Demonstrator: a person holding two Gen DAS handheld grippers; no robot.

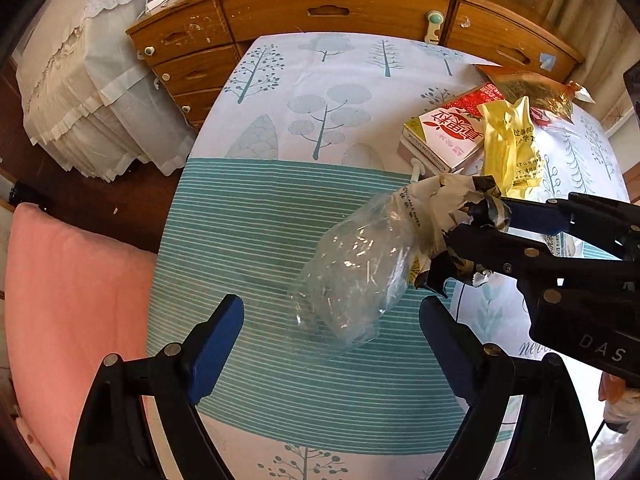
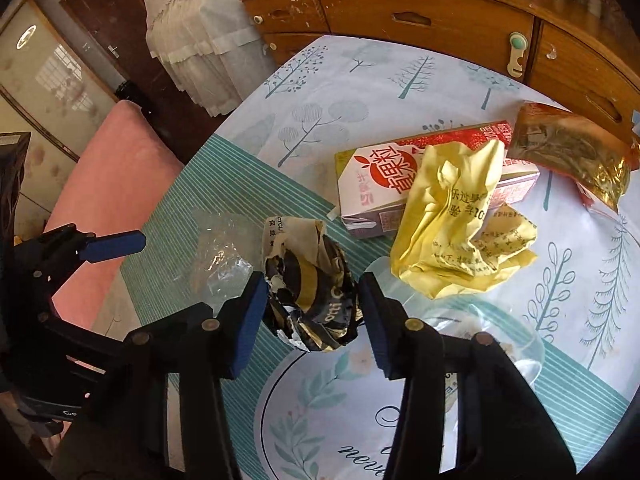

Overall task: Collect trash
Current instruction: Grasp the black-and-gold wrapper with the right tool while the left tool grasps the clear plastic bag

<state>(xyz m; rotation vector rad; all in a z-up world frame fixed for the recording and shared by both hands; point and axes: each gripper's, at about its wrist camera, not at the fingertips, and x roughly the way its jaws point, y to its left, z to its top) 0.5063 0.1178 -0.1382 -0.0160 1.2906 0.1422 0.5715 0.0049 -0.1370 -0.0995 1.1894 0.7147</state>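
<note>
Glossy crinkled wrapper [image 2: 316,300]; matt yellow paper [image 2: 452,224]; varnished wood dresser [image 1: 340,12]

On the desk [image 2: 360,92] with its tree-printed cloth lie four pieces of trash: one crumpled wrapper of clear plastic with a black-and-cream printed end [image 2: 316,300], one white-and-red drink carton [image 2: 376,192], one crumpled yellow paper sheet with printed characters [image 2: 452,232] and one gold-and-red foil packet [image 2: 572,156]. There are two black tongs with blue pads, one left [image 1: 332,320] and one right [image 2: 312,312]. Beside the desk are one pink cushioned seat [image 1: 76,300] and one wooden dresser with drawers [image 1: 336,12].

Table with a tree-print cloth [image 1: 340,80]
On it lie a drink carton [image 2: 372,184], crumpled yellow paper [image 2: 452,232], a gold packet [image 2: 572,152] and a crumpled wrapper [image 2: 312,292].
</note>
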